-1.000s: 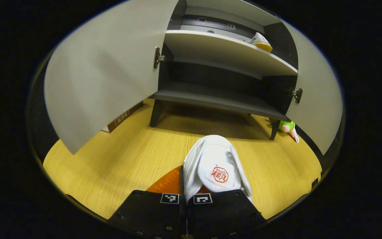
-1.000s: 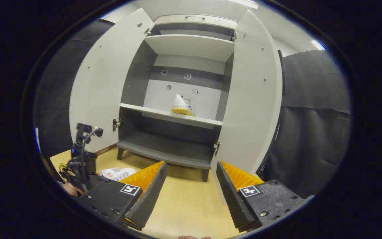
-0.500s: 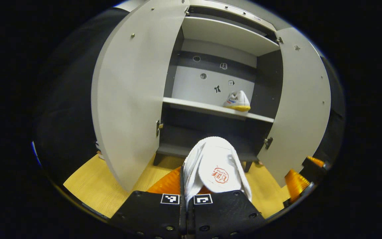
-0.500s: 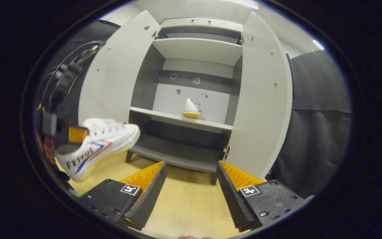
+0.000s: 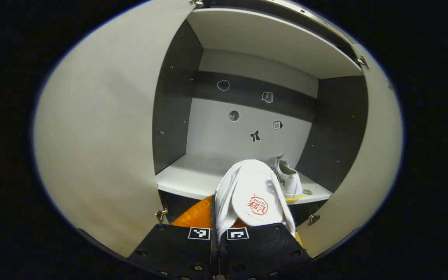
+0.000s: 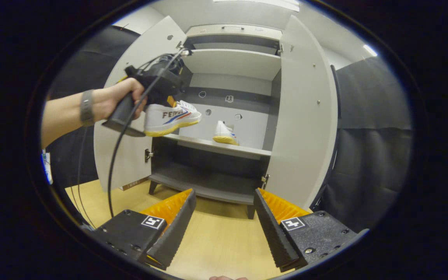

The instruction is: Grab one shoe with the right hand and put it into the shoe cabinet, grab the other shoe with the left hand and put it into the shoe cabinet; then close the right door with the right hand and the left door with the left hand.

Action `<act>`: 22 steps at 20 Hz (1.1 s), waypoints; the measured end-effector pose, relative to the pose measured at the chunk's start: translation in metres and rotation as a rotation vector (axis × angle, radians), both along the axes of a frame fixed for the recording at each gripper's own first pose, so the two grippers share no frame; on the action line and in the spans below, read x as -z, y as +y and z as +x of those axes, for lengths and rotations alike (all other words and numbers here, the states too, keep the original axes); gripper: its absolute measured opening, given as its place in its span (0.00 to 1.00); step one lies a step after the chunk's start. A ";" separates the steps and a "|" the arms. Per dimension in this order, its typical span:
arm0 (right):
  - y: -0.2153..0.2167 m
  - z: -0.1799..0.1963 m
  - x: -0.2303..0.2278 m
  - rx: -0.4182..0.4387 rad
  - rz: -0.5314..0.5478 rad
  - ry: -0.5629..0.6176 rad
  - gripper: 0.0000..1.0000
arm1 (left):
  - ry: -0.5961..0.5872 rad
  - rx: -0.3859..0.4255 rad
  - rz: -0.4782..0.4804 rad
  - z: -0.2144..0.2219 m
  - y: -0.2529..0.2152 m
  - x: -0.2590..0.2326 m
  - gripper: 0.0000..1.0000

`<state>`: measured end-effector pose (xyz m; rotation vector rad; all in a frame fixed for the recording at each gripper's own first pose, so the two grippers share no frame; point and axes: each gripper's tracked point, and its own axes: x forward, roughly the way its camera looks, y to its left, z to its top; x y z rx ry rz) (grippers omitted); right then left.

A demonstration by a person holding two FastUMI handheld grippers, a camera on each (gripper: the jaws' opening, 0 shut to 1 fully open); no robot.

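Left tongs (image 5: 218, 229): clenched on the heel end of a white shoe (image 5: 252, 196), fingers almost together; seen from the right gripper view (image 6: 169, 99) raised in a person's hand (image 6: 121, 97) in front of the left door.
Held shoe: in the left gripper view, toe pointing forward into the cabinet, opening with its red-printed insole facing up; in the right gripper view (image 6: 171, 118), hanging in the air level with the middle shelf, just outside the opening, sole clear of the shelf.
Second shoe (image 5: 286, 181): lying on the middle shelf (image 5: 193, 181) toward the right side, near the back wall; also seen from the right gripper view (image 6: 225, 133), yellowish sole on the shelf.
Right tongs (image 6: 224, 227): released, fingers (image 6: 177, 225) spread wide apart, nothing between them; low over the wooden floor (image 6: 216, 241) in front of the cabinet.
Shoe cabinet (image 6: 231, 105): both doors open; left door (image 5: 99, 128) swung outward, right door (image 6: 300, 116) swung outward; lower shelf (image 6: 204, 182) dark and bare.
Back wall (image 5: 243, 128): pale panel with a dark band and a few small stickers.
Wrist: grey band (image 6: 87, 107) on the arm holding the left tongs; black cable (image 6: 123, 132) hanging from the handle.
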<state>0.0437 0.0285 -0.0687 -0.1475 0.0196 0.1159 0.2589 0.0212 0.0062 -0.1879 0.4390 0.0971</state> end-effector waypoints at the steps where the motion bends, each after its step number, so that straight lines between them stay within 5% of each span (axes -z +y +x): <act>1: -0.004 0.001 0.002 0.009 0.008 0.005 0.94 | 0.026 -0.013 0.024 0.019 -0.005 0.002 0.02; 10: -0.045 0.005 0.012 0.114 0.058 0.028 0.94 | 0.240 -0.031 0.067 0.119 -0.013 0.044 0.01; 22: -0.059 0.018 0.024 0.139 0.071 0.055 0.94 | 0.405 -0.042 0.023 0.135 -0.016 0.074 0.02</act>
